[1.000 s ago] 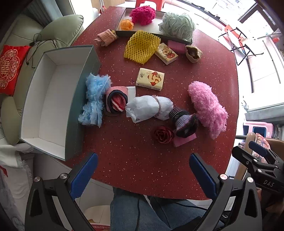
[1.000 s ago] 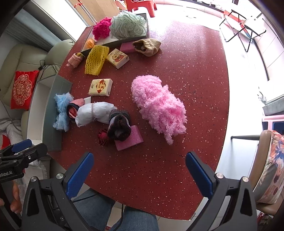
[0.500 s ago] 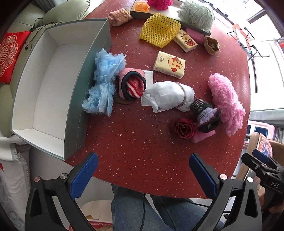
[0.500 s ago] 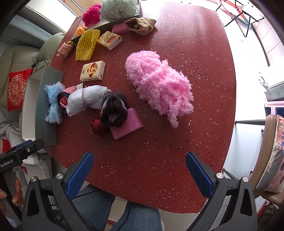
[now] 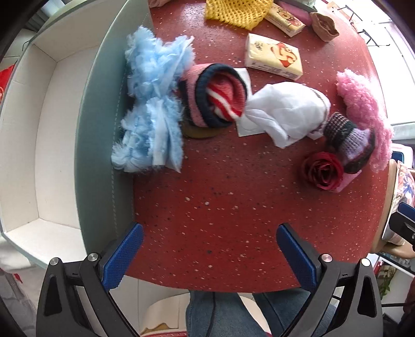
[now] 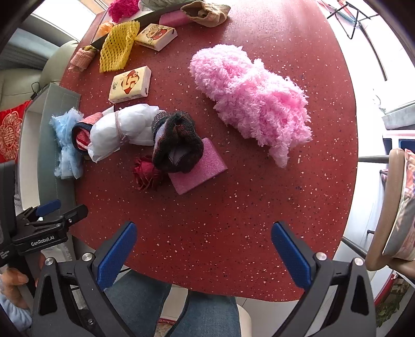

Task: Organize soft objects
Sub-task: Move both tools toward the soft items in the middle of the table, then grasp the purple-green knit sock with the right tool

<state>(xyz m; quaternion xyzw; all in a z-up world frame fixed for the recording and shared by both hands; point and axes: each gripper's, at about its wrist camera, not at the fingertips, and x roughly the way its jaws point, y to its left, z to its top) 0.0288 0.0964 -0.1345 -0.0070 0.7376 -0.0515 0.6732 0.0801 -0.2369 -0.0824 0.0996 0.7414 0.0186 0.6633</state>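
Observation:
Soft items lie in a row on the red table (image 5: pixel 220 207): a fluffy light-blue piece (image 5: pixel 153 103) against the box wall, a pink-and-navy rolled knit (image 5: pixel 218 96), a white cloth bundle (image 5: pixel 285 109), a dark knit hat (image 6: pixel 176 142) on a pink sponge (image 6: pixel 199 168), a red fabric rose (image 5: pixel 324 171), and a fluffy pink piece (image 6: pixel 251 98). My left gripper (image 5: pixel 210 256) is open and empty over the table's near edge, below the blue piece. My right gripper (image 6: pixel 205 254) is open and empty near the front edge, below the sponge.
An open grey box (image 5: pixel 98 134) with a white inside stands at the table's left. Two tissue packs (image 6: pixel 131 84), a yellow foam net (image 6: pixel 118 46) and a tray with more soft items (image 6: pixel 122 7) lie farther back. A person's jeans (image 6: pixel 197 311) show below the table.
Both grippers have moved forward and lower toward the table; the objects look larger. The left one has shifted toward the blue piece and the box. Nothing on the table has moved.

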